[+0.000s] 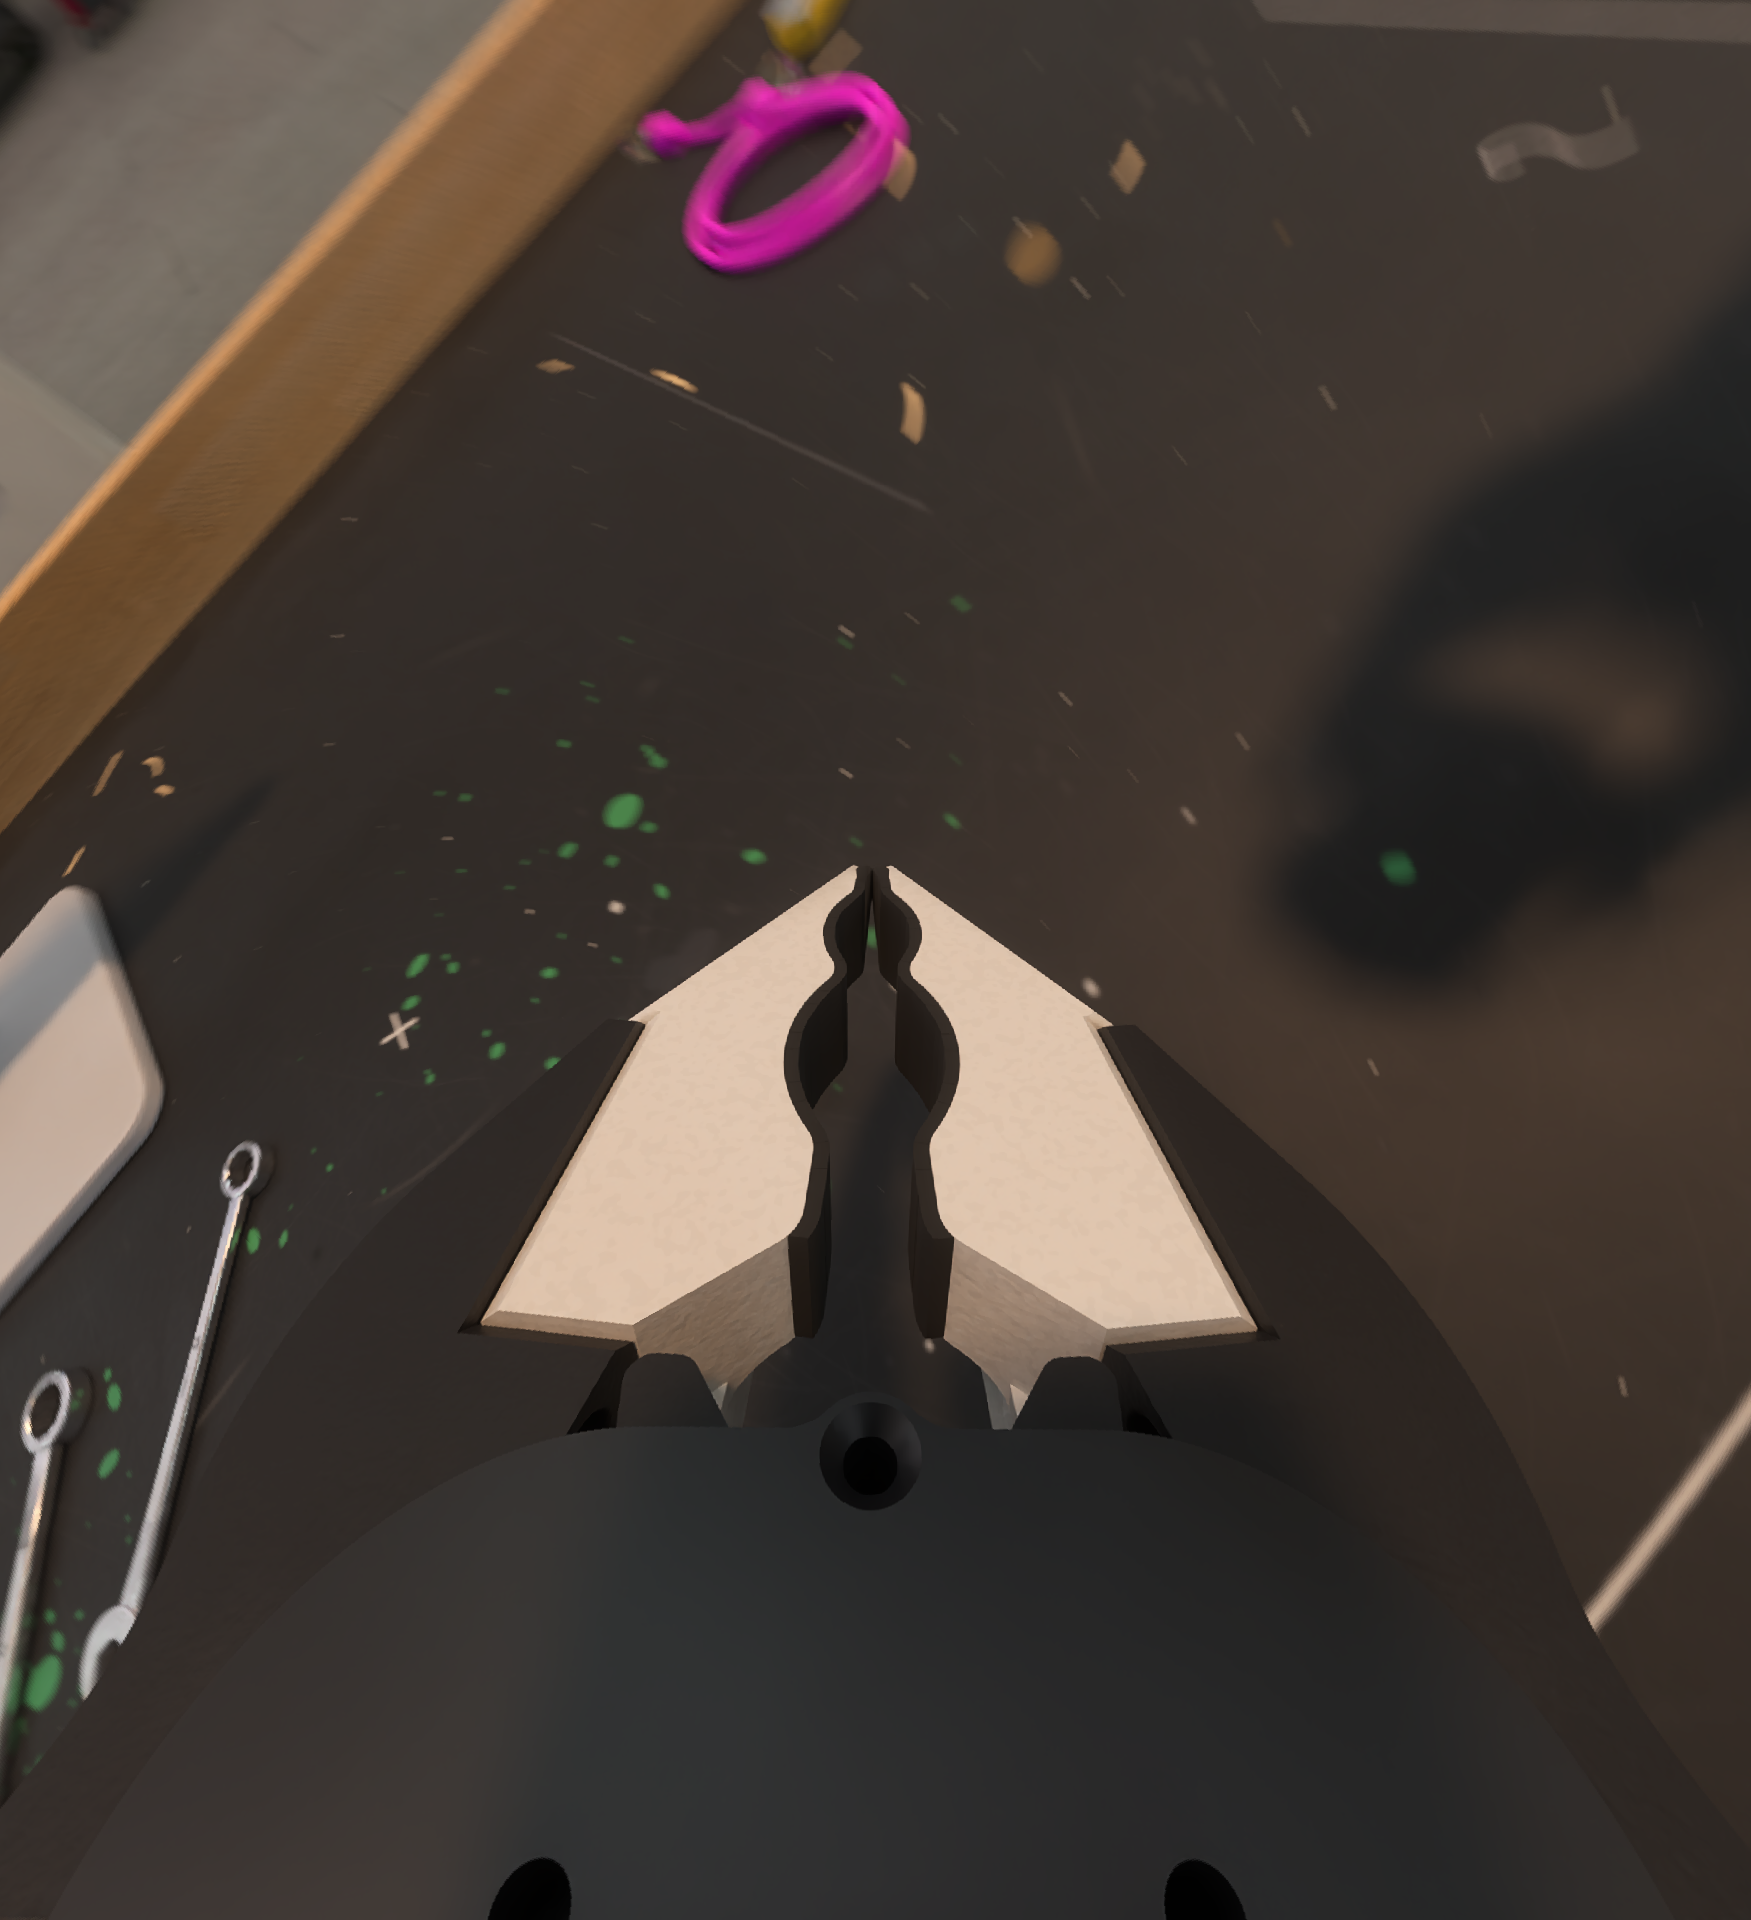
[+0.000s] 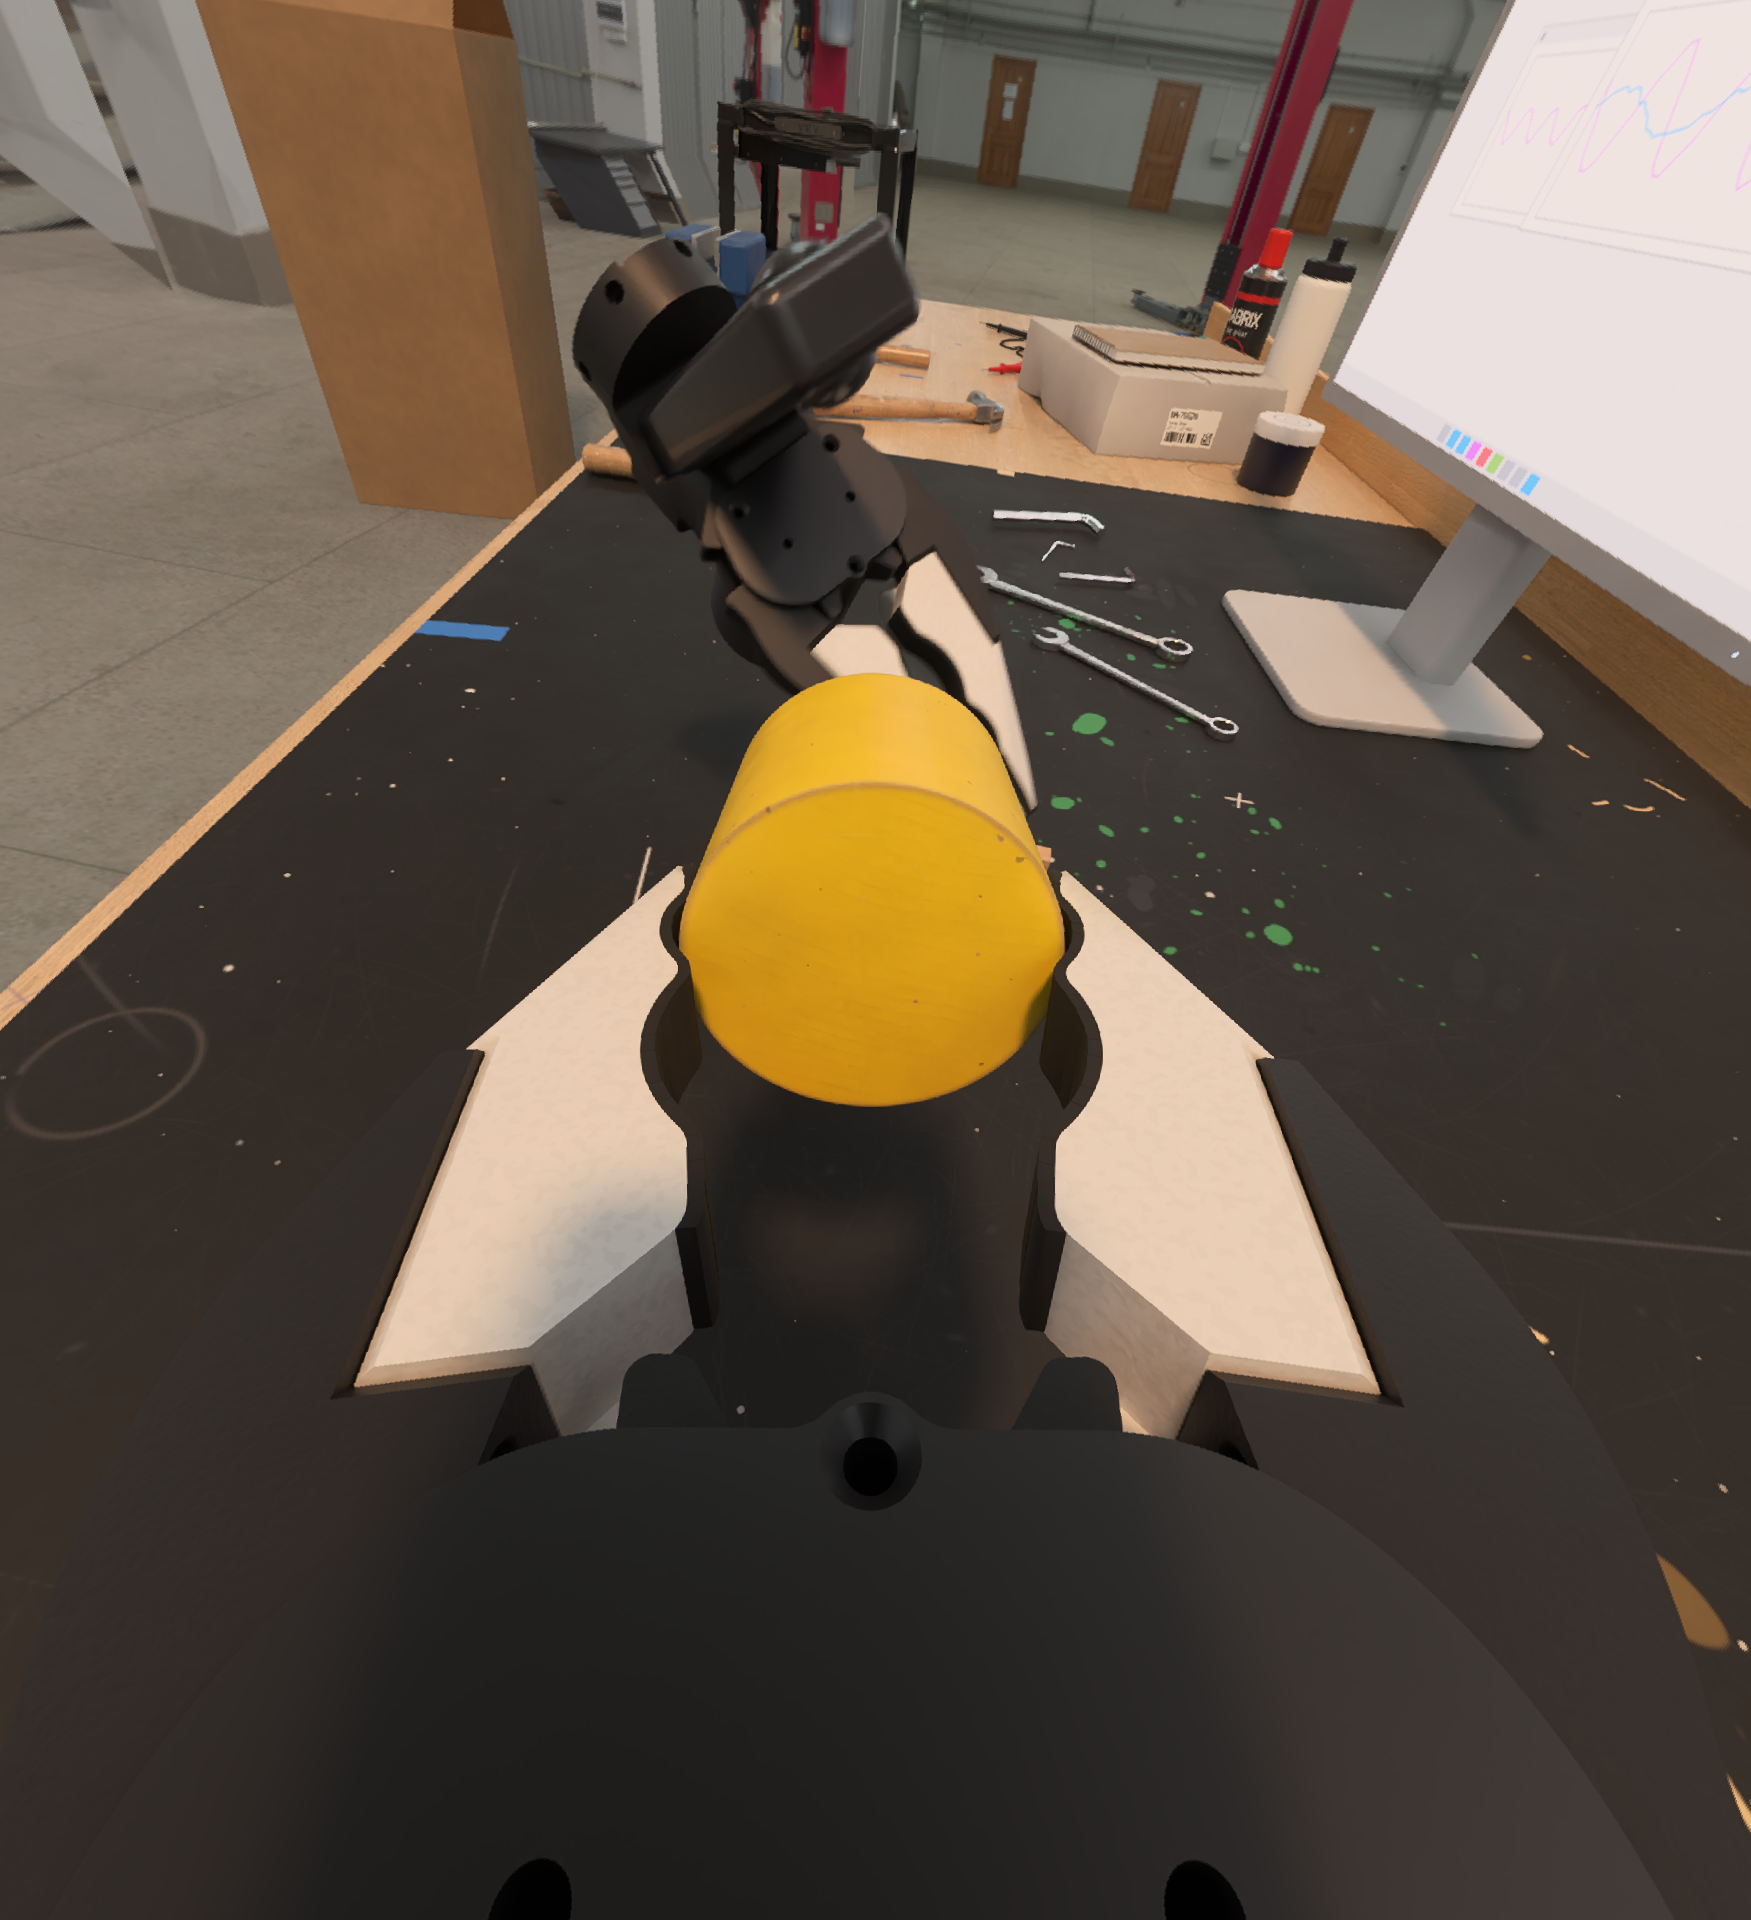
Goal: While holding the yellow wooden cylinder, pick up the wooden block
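My right gripper (image 2: 871, 878) is shut on the yellow wooden cylinder (image 2: 871, 935) and holds it above the black table mat (image 2: 383, 935), flat end towards the camera. My left gripper (image 1: 876, 873) is shut and empty, its tips over green paint specks on the mat. In the right wrist view the left gripper (image 2: 1022, 790) hangs tilted just behind the cylinder, its tips pointing down at the mat. A small tan corner (image 2: 1044, 856) peeks out at the cylinder's right edge; I cannot tell whether it is the wooden block. No block shows in the left wrist view.
Two wrenches (image 2: 1131, 681) and a monitor stand (image 2: 1390, 665) lie to the right, under a large screen (image 2: 1629, 260). A tall cardboard box (image 2: 403, 239) stands beyond the far left edge. A pink cable coil (image 1: 798, 171) lies ahead of the left gripper, and wrenches (image 1: 196, 1382) lie at its left.
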Controlling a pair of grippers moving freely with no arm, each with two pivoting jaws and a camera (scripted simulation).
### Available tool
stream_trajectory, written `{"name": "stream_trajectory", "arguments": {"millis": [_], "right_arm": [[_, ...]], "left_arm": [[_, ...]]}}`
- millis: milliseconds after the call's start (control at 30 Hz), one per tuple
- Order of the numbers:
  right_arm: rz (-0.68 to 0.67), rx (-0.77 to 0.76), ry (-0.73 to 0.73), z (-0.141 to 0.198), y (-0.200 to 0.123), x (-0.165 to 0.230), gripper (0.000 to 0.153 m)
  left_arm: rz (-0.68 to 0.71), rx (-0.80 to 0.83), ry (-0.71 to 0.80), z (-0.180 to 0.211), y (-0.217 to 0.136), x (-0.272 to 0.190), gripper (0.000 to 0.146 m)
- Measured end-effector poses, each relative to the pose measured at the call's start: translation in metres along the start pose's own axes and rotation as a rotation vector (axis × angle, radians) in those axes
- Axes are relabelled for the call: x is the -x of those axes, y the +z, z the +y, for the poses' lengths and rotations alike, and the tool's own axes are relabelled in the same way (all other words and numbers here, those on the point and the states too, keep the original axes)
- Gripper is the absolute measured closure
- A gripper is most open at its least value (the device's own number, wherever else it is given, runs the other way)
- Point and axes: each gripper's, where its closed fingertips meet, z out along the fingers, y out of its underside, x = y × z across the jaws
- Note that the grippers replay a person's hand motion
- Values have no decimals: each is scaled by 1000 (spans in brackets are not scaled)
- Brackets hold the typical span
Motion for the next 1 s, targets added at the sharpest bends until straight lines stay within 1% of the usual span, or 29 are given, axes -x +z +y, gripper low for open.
{"name": "stream_trajectory", "arguments": {"millis": [33, 100, 200, 267, 300, 400, 433, 467, 500, 567, 600, 667, 733, 800, 933, 1000], "right_arm": [[-2, 3, 0, 1, 1, 0, 87], [-9, 2, 5, 3, 3, 1, 87], [-12, 8, 8, 6, 4, 1, 87], [-12, 11, 9, 8, 4, 1, 87], [-11, 14, 9, 8, 3, 1, 87], [-12, 18, 13, 10, 3, 0, 87], [-12, 20, 13, 11, 3, 0, 87], [-14, 22, 14, 12, 4, 0, 87], [-15, 23, 15, 13, 4, 0, 87], [-20, 21, 17, 14, 6, 0, 87], [-22, 19, 16, 13, 7, 0, 87], [-26, 12, 13, 13, 8, 1, 87], [-30, 2, 13, 12, 9, 1, 87], [-33, -4, 13, 12, 10, 2, 87], [-35, -10, 11, 12, 8, 4, 87], [-36, -17, 11, 11, 7, 4, 87]], "left_arm": [[30, 33, 49, 7, 2, -11, 146], [44, 100, 99, 20, 6, -25, 146], [73, 154, 112, 33, 12, -42, 145], [79, 177, 148, 39, 15, -50, 128], [85, 174, 168, 40, 14, -53, 123], [84, 161, 120, 40, 7, -57, 102], [81, 161, 91, 41, 3, -56, 96], [51, 179, 40, 45, -1, -49, 94], [-21, 227, -38, 50, -6, -39, 90], [-151, 312, -192, 59, -19, -25, 76], [-208, 321, -261, 61, -25, -21, 71], [-295, 303, -394, 63, -35, -19, 69], [-327, 293, -503, 68, -39, -19, 68], [-345, 301, -587, 74, -40, -20, 64], [-284, 338, -749, 90, -32, -35, 63], [-268, 344, -834, 98, -25, -35, 64]]}}
